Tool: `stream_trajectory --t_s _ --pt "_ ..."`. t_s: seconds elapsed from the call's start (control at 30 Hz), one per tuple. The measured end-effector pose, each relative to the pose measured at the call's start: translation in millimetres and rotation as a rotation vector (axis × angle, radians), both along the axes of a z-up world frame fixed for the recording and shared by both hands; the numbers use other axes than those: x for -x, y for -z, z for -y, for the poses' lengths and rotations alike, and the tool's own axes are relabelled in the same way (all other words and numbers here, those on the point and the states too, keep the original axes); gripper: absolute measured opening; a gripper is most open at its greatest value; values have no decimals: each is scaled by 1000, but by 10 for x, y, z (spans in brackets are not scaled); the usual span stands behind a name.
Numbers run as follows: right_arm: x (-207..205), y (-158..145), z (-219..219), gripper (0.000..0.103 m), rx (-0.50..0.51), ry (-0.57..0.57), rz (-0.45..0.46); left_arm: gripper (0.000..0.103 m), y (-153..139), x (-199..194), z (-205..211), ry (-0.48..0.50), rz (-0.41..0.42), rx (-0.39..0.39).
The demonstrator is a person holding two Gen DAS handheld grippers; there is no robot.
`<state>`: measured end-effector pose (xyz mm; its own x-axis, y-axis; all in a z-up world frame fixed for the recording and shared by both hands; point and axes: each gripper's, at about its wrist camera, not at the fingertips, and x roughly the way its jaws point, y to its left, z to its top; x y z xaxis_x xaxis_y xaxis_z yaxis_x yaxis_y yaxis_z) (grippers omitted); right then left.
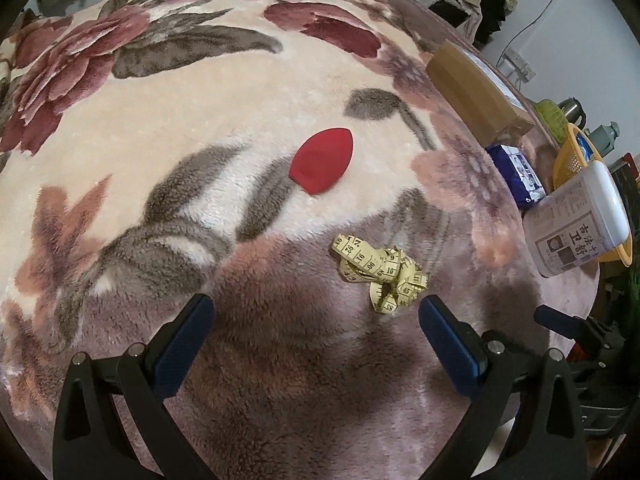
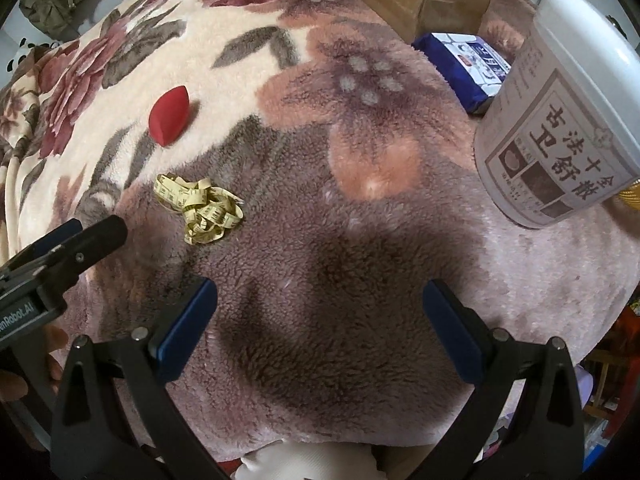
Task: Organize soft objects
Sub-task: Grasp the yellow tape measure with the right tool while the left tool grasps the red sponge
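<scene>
With both sets of fingers spread wide and empty, I worry my left gripper (image 1: 316,316) snags only one loop of the tangled tape measure (image 1: 380,274), unravelling it across the fleecy blanket (image 1: 200,128).

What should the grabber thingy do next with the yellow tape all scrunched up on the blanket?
Probably ease the left tool forward and a little right, so its open blue fingers straddle the crumpled yellow measuring tape. The tape lies loose on the fluffy floral blanket, just ahead of that tool, nearer than the red teardrop-shaped sponge. The right tool is open too, but farther away.
</scene>
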<state>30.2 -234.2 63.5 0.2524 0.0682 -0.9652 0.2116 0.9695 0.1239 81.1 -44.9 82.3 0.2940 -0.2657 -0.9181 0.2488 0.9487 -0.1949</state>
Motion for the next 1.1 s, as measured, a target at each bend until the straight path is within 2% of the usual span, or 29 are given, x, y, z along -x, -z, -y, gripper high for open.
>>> stream_trajectory --t_s 0.33,0.57,0.63,0.7,0.73,0.8,0.87,0.97,1.1 --pt "-208 61 -169 103 20 -67 3 102 100 -126 -202 -33 -17 -11" --pt "-526 103 -521 101 -21 -204 50 102 150 -268 -438 -80 -23 -31" --pt "-627 141 -632 93 -19 -243 53 102 175 -296 -481 -88 -27 -37" --pt "-722 218 -708 75 -21 -275 35 102 208 -331 -501 -92 -32 -41" --pt "-765 282 -737 70 -21 -288 12 102 222 -343 -507 -93 -35 -42" --pt "-806 397 -755 47 -26 -302 -31 102 246 -375 -496 -92 -41 -38" --pt "-810 427 -701 36 -36 -298 -37 102 260 -415 -451 -81 -46 -24" --pt "-758 309 -500 35 -84 -243 15 102 262 -499 -305 -50 -39 -4" --pt "-690 143 -209 35 -51 -158 66 102 232 -635 -41 -10 -19 21"
